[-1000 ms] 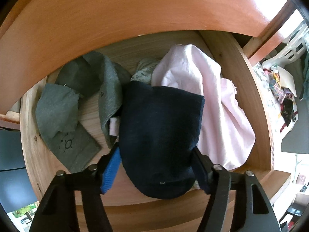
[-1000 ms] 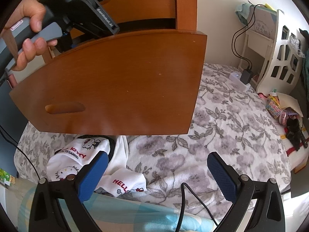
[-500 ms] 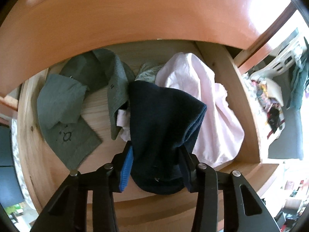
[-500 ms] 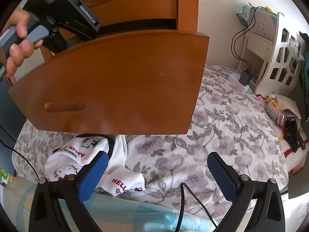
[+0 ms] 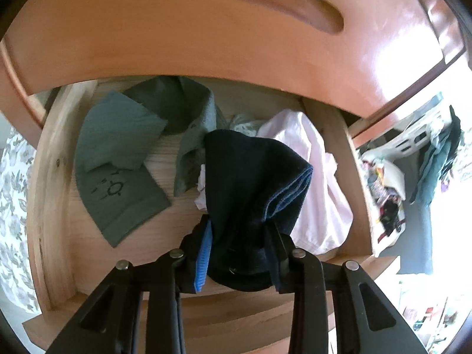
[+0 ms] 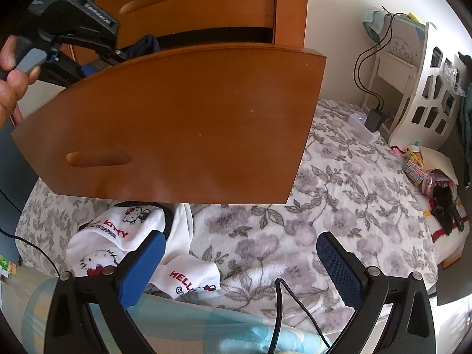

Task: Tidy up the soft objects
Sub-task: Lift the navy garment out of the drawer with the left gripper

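Note:
My left gripper [image 5: 239, 230] hangs over the open wooden drawer [image 5: 53, 191], its jaws closing. A dark navy garment [image 5: 253, 177] is bunched between the pads, which pinch its near end. Beside it in the drawer lie a pale pink garment [image 5: 321, 177] on the right and grey-green cloths [image 5: 118, 162] on the left. In the right wrist view a hand [image 6: 11, 73] holds that gripper above the drawer front [image 6: 191, 124], with a bit of navy cloth [image 6: 147, 44] showing. My right gripper [image 6: 240, 253] is open and holds nothing, over white cartoon-cat print garments [image 6: 118, 230] on the bed.
Another drawer front [image 5: 206, 44] overhangs the open drawer. A floral bedspread [image 6: 339, 191] covers the bed; a black cable [image 6: 283, 295] crosses its near edge. At the right stand a white cut-out shelf [image 6: 427, 88], a plugged-in charger [image 6: 373, 116] and small toys [image 6: 427, 174].
The left jaws have narrowed onto the navy garment, which is now squeezed into a bunch and drawn up and back. The left gripper has tilted and shifted. The right gripper has not moved.

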Demonstrator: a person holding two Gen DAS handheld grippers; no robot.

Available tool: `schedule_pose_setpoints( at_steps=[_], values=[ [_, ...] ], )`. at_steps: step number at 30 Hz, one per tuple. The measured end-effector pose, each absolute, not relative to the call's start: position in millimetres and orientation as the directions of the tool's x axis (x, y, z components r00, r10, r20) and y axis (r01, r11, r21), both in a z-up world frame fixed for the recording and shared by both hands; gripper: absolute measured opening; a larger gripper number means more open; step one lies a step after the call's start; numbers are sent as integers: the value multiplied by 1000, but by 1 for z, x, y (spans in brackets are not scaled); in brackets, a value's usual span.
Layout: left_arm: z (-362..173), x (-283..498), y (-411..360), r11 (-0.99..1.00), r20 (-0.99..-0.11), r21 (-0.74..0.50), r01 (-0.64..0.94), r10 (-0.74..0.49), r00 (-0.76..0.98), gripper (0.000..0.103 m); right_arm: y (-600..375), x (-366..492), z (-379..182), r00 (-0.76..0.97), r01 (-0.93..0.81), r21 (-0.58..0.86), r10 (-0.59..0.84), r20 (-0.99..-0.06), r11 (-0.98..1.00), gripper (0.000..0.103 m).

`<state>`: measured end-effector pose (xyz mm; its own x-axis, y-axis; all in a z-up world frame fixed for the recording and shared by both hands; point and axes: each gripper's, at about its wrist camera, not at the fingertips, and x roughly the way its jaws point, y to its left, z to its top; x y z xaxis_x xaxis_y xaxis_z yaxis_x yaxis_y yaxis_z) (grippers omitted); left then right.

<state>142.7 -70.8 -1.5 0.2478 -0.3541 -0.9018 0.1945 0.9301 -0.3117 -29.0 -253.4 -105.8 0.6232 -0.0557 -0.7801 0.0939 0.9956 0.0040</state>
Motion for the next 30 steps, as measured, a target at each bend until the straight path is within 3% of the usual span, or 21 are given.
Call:
schedule_pose_setpoints(
  at_steps=[8,14,30],
  values=[
    [8,121,-37,903,-849,-392,173,-428,309,35,-252,-28,-106,620,91,-8,-63,-782,996,103],
    [24,118,-21,899,-827,-394,193,-438,352,35,-251,-28,-106,619,91,-15,-68,-782,996,103],
    [102,73,-29,856,-665,-342,389,-512,543,35,-249,-28,-106,618,87,-26,-75,-782,996,103]
  ],
)
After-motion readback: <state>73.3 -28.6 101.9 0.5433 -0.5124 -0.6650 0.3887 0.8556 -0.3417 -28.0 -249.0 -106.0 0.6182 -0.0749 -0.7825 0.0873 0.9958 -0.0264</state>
